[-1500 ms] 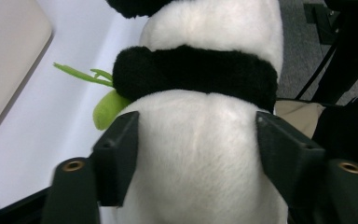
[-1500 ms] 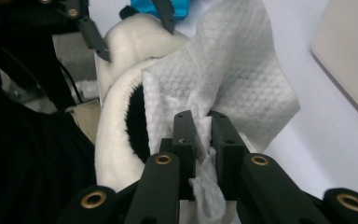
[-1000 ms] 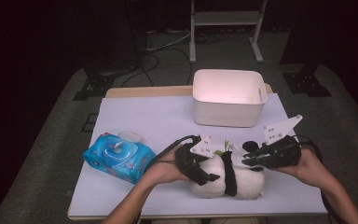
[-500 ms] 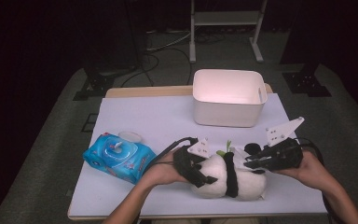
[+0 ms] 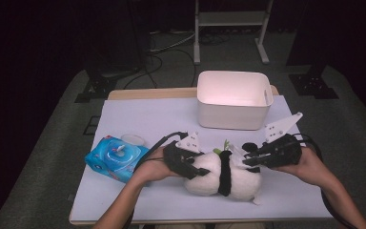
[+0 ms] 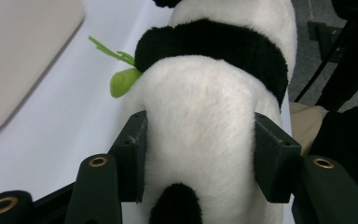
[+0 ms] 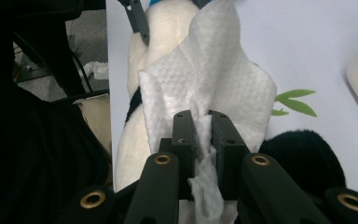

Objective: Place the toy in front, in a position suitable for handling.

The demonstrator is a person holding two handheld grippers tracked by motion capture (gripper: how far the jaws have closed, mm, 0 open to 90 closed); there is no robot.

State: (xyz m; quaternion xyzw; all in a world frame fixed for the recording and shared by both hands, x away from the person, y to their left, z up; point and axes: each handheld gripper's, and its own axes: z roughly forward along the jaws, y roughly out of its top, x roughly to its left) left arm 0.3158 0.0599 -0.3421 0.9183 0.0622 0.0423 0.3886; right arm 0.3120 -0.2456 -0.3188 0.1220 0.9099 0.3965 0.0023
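The room was dark around a table covered in a pale lavender-white sheet (image 5: 138, 119), with black stands and cables on the grey floor behind it. The left gripper (image 6: 198, 154) had its jaws closing in on the rear of a soft black-and-white plush panda (image 5: 224, 176), the two black pads (image 6: 133, 149) pressed against the white fur on either side, close by the small black tail. The right gripper (image 7: 200, 135) was clamped tight on a crumpled white textured wipe (image 7: 209, 79), which draped over the panda's other end beside a black ear. The panda lay on its side near the front edge of the table, between the two hands, a green felt bamboo sprig (image 6: 121, 70) poking out beneath it. To the left sat a blue pack of wet wipes (image 5: 116, 157); farther back stood a white rectangular plastic bin (image 5: 233, 114).
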